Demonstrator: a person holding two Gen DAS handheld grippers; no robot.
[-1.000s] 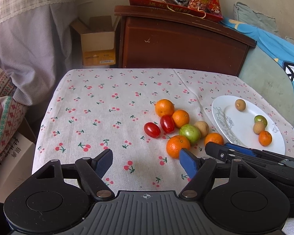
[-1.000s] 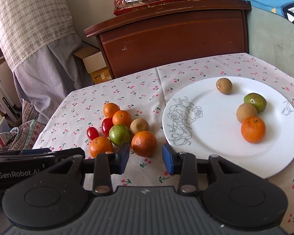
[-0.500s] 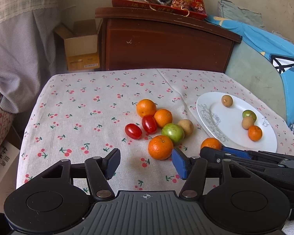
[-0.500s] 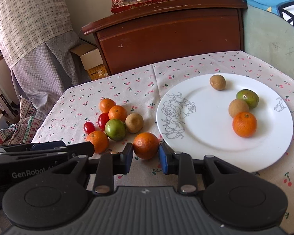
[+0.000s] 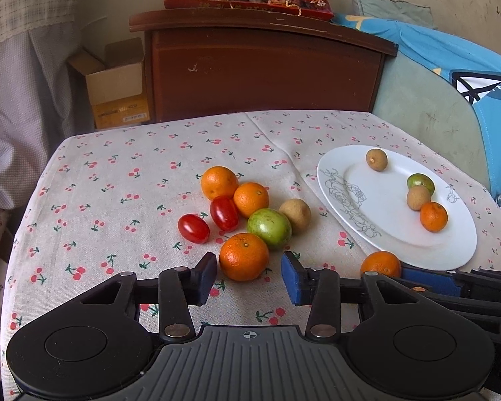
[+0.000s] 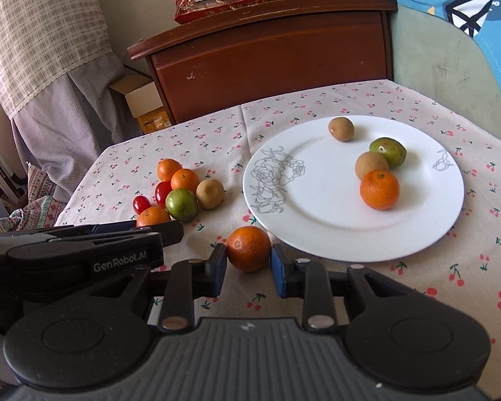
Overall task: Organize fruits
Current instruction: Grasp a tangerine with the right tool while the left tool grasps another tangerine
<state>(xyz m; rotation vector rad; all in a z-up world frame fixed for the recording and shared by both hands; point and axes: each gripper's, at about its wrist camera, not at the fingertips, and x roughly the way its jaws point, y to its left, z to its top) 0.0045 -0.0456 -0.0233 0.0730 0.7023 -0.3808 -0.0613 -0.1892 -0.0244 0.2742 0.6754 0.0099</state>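
The right claw (image 6: 247, 262) had closed on an orange (image 6: 248, 248) that a second earlier lay loose on the desk (image 6: 417, 100); its pads now pinched the fruit just off the near rim of the plate (image 6: 317, 220). That fruit looked ready to go onto the plate, where an orange, a green fruit and two brown ones already lay.

The left claw (image 5: 248, 275) had come closer to the pile and its jaws had just been narrowing around the nearest orange (image 5: 243, 256). A gap showed at the right pad (image 5: 292, 282), so it was spread around the fruit, not yet gripping. Two oranges, two tomatoes, a green fruit and a brown one lay loose beyond it.

Both claws tilted down toward the desk, side by side, the right one lying just right of the left.
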